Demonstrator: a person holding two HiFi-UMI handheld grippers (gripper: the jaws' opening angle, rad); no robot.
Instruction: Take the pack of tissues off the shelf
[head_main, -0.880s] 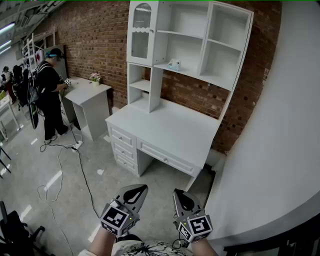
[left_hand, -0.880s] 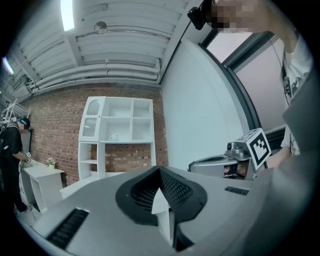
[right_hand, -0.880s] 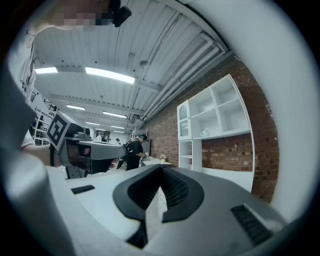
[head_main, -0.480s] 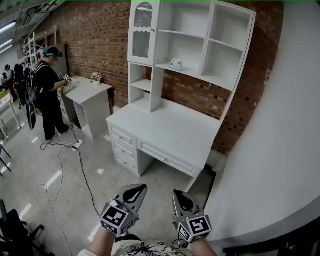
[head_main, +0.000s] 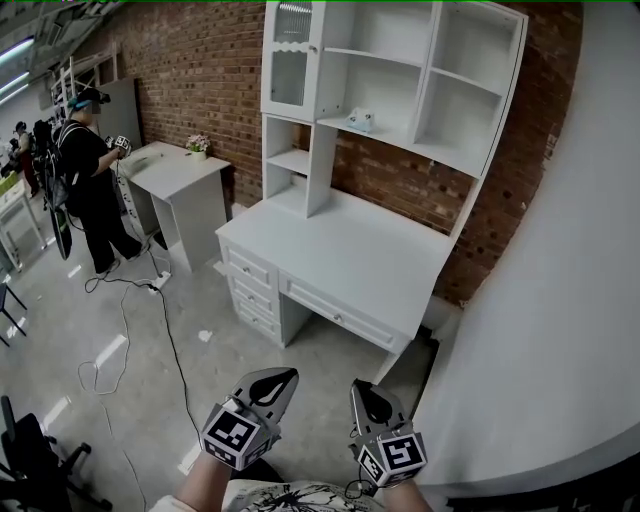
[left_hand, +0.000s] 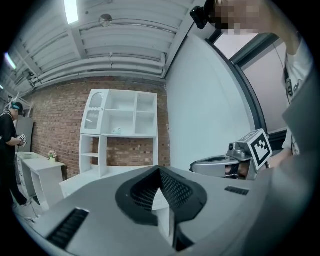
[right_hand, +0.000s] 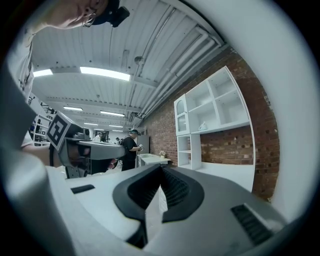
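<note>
Head view, and here's the white-painted hutch (head_main: 318, 170) standing on a matching white desk (head_main: 350, 262), both square-edged and smooth against a rough red brick wall (head_main: 190, 80). The hutch's top left compartment has an arched, ribbed glass door (head_main: 288, 62). The rest are open boxes. The pack of tissues (head_main: 361, 121) is a small, pale, soft-looking bundle. It sits on the board of the middle open compartment, well apart from both tools. Under the desktop there's a stack of panelled drawers (head_main: 250, 295).

Down at the bottom edge, the left gripper (head_main: 283, 377) and right gripper (head_main: 360, 386) hang side by side over glossy grey floor (head_main: 120, 400), each carrying its marker cube. In the left gripper view the ridged black pads (left_hand: 175, 190) meet at the tip, nothing between them. It's the same in the right gripper view, with jaws pressed together and empty. The tissues (right_hand: 203, 126) show tiny up on the shelf.
</note>
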